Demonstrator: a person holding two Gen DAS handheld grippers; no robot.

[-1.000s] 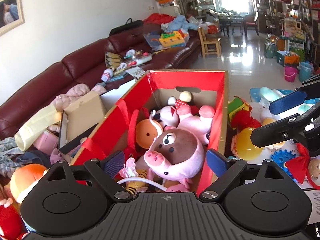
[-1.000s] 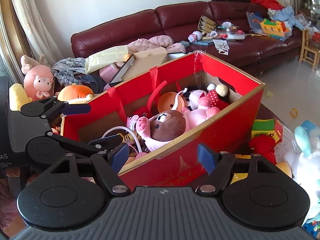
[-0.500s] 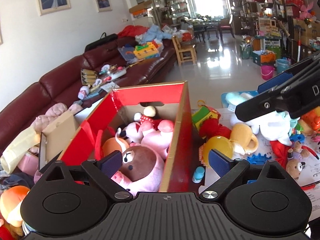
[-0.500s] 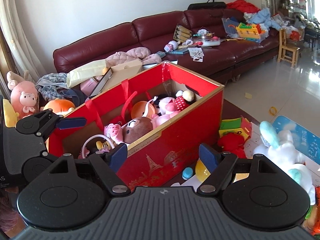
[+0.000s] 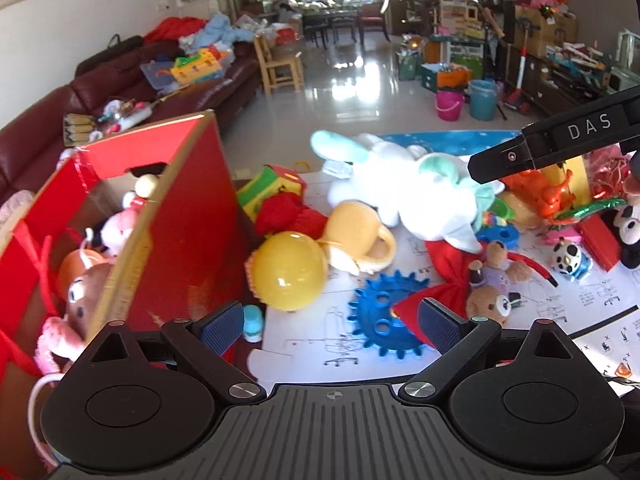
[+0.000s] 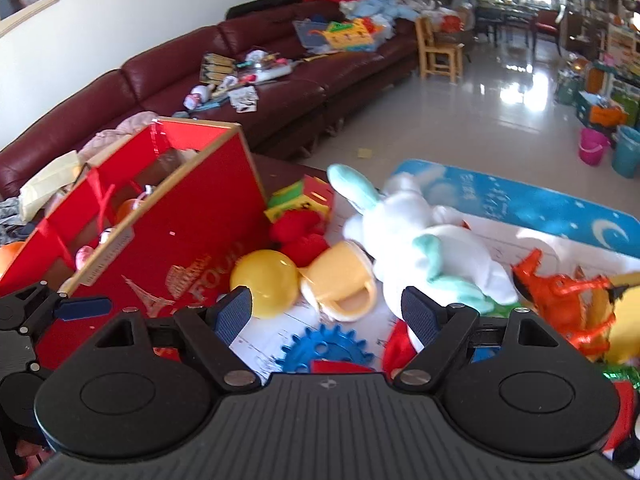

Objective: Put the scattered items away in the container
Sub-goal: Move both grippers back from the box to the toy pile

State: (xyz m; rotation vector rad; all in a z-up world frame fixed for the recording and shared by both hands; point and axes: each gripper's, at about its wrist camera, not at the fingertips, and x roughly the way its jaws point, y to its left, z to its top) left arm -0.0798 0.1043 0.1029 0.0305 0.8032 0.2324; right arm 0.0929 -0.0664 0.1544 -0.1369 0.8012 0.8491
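A red cardboard box (image 5: 180,216) (image 6: 168,248) holds several plush toys and stands at the left. To its right lie scattered toys: a yellow ball (image 5: 288,270) (image 6: 266,280), a yellow cup (image 5: 360,236) (image 6: 344,280), a white plush rabbit (image 5: 412,184) (image 6: 420,240), a blue gear (image 5: 380,320) (image 6: 324,350), a small bear (image 5: 490,284). My left gripper (image 5: 330,326) is open and empty, above the ball and gear. My right gripper (image 6: 326,316) is open and empty, above the cup and gear.
A dark red sofa (image 6: 248,92) covered in clutter runs behind the box. A blue mat (image 6: 520,200) lies beyond the rabbit. An orange toy (image 6: 560,296) and a red box (image 5: 598,240) sit at the right. Buckets (image 5: 468,102) stand on the tiled floor.
Both grippers have swung right, from over the red box to over the scattered toys beside it. Both stayed open and empty.
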